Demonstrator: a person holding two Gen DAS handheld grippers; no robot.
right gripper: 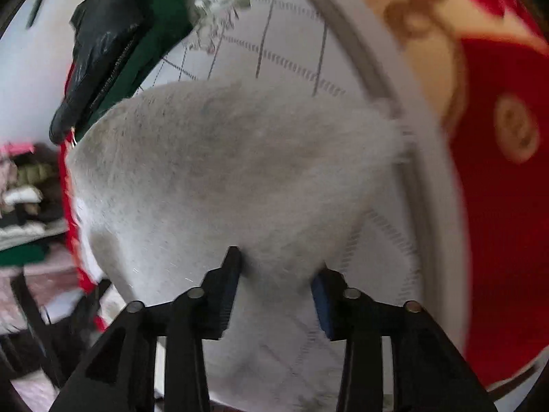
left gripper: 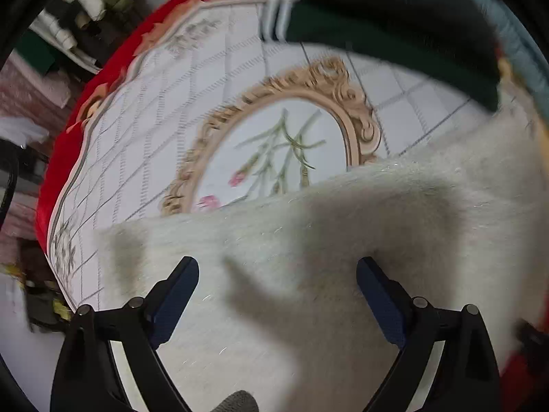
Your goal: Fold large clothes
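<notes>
Red-bordered bedspread (left gripper: 144,144), white grid centre, covers bed | fuzzy white garment (left gripper: 343,247) lies on it beside dark green garment (left gripper: 394,34) | right gripper (right gripper: 278,274) fingers apparently pinch white fuzz, blurred | left gripper (left gripper: 278,274) fingers spread, empty above it

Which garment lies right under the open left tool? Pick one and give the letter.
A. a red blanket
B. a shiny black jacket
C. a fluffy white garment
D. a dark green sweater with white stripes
C: the left tool hangs with its jaws wide apart over the fluffy white garment; the dark green sweater lies farther off on the patterned bedspread.
</notes>
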